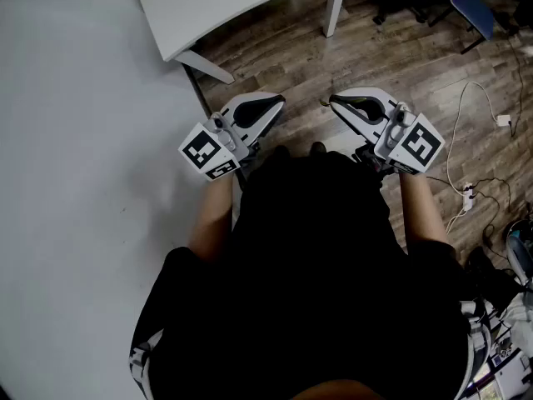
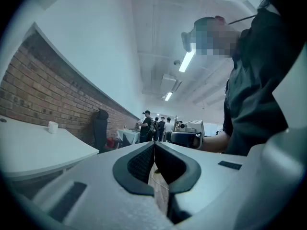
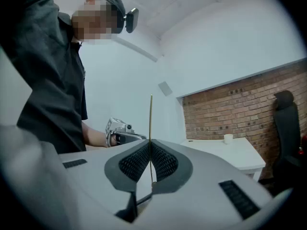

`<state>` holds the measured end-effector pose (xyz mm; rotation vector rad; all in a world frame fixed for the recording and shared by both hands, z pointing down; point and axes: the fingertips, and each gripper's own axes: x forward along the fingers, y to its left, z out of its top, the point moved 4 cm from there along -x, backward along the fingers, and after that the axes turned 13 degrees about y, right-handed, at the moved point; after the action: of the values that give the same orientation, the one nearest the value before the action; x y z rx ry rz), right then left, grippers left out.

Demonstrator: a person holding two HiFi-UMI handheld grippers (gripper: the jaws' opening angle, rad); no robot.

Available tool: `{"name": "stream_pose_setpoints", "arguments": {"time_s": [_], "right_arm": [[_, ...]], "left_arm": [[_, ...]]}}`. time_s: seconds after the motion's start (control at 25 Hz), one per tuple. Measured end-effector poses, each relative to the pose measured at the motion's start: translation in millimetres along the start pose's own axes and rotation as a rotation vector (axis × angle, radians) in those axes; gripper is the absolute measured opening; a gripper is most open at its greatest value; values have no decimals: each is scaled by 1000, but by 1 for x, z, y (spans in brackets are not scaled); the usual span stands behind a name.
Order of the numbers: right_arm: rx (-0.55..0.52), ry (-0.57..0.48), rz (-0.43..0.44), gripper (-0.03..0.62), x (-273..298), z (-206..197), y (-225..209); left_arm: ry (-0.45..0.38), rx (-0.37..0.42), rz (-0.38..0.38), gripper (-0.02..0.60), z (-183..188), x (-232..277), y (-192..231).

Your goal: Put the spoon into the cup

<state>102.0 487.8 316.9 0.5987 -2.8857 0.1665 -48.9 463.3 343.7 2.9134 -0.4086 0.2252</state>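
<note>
Tongs parked at the waist, task seemingly not begun.
Left tongs (image 1: 271, 107) and right tongs (image 1: 341, 105) sit closed, holding no spoon; the counter (image 1: 225, 7) is well beyond them.

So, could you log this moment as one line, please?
left gripper shut, empty | right gripper shut on thin rod | both level

Both the left gripper (image 1: 279, 102) and the right gripper (image 1: 335, 101) have smooth, faintly glossy white plastic shells. Their pads (image 2: 141, 164) are matt black with a fine ribbed grid. The marker cube (image 1: 206, 151) at 9 o'clock carries flat black-and-white print. The floor (image 1: 400, 48) towards 1 o'clock is grey-brown wood plank with visible grain. The table (image 1: 216, 2) at 12 o'clock is smooth matt white. The shirt (image 1: 316, 265) is matt black cloth. The brick wall (image 3: 230, 114) is rough and red. The thin stick (image 3: 151, 119) pinched in the right pads is yellowish, its material unclear.
</note>
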Motion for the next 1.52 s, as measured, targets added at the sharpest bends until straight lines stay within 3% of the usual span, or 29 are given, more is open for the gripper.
{"name": "stream_pose_setpoints", "arguments": {"time_s": [0.16, 1.08, 1.52], "right_arm": [[3, 66, -34, 8, -5, -13, -1], [34, 11, -32, 8, -40, -22, -21], [90, -1, -6, 8, -47, -31, -39]], "left_arm": [[1, 0, -3, 17, -3, 2, -4], [24, -22, 3, 17, -7, 30, -11], [53, -93, 43, 17, -17, 34, -8]]}}
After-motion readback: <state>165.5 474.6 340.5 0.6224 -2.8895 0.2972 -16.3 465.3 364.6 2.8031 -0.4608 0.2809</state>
